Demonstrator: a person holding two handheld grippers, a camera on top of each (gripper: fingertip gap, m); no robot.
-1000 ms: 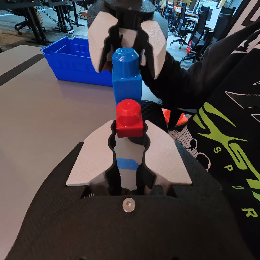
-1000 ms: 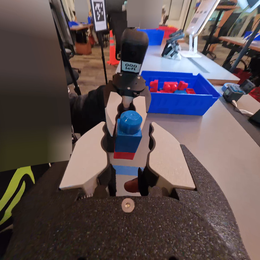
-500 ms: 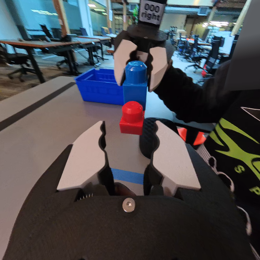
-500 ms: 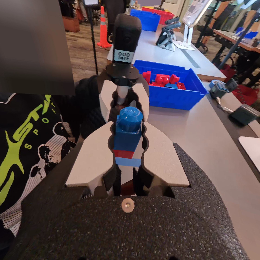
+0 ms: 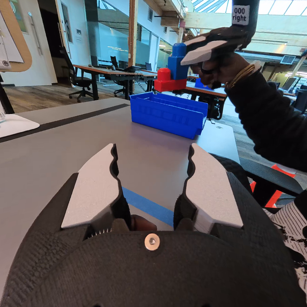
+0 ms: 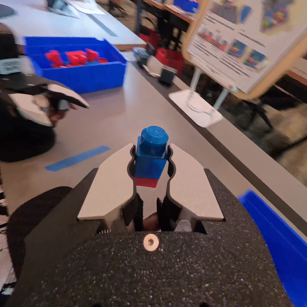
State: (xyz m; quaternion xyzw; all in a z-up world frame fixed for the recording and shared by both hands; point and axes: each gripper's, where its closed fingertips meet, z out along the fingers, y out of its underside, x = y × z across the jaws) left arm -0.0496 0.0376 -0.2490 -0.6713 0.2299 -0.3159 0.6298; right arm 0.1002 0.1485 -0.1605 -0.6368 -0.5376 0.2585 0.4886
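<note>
Blue block [image 6: 150, 163] atop red block [image 6: 146, 182]; grey table [image 5: 66, 149] with black stripe [image 5: 66, 120] and blue tape strip [image 5: 147, 206]; blue bin [image 5: 167, 114]; red blocks [image 6: 74, 58] in second blue bin [image 6: 83, 77]; gripper fingers [image 5: 98, 179] pale grey, black pads; black sleeve [image 5: 265, 116].

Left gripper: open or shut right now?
Open. The left gripper has its fingers spread wide, with only bare table and blue tape between them.
</note>
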